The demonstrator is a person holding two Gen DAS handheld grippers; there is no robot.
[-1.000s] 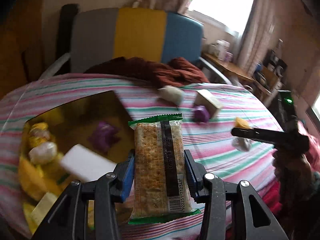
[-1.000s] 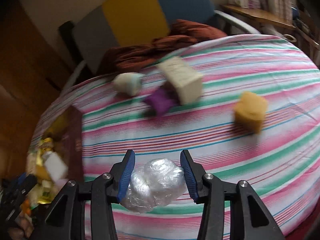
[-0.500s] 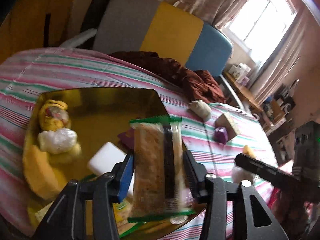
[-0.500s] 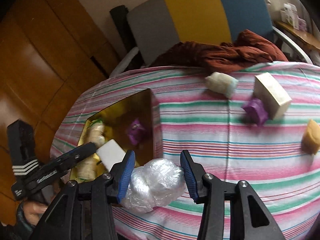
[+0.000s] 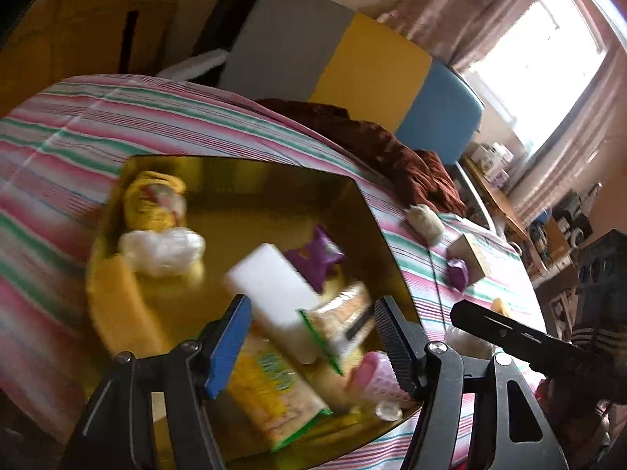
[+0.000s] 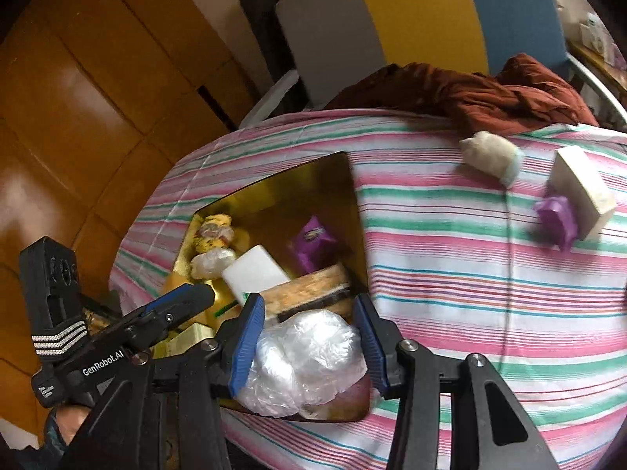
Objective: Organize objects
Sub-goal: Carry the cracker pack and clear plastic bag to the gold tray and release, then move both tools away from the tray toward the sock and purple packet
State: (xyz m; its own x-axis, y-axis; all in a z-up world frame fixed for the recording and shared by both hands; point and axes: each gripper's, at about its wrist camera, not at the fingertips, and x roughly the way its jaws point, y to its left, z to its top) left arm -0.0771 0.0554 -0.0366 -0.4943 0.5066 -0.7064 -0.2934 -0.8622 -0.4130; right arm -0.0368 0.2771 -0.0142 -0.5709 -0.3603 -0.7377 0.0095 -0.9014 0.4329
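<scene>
A gold tray [image 5: 243, 180] on the striped table holds several snacks and packets. My left gripper [image 5: 313, 337] is open above the tray. The green-edged cracker packet [image 5: 341, 321] lies tilted in the tray below its jaws, on a white block [image 5: 274, 293]. It also shows in the right wrist view [image 6: 309, 290]. My right gripper [image 6: 309, 346] is shut on a clear plastic bundle [image 6: 305, 356] and holds it over the tray's near edge [image 6: 345, 417].
On the striped cloth [image 6: 450, 274] to the right lie a cream roll [image 6: 490, 154], a beige box [image 6: 584, 192] and a purple packet [image 6: 556, 221]. A brown cloth [image 6: 490, 94] and a grey-yellow-blue chair [image 6: 411, 19] are behind the table.
My left gripper has opened and let the cracker packet drop into the tray. My right gripper has carried the plastic bundle left, over the tray's edge.
</scene>
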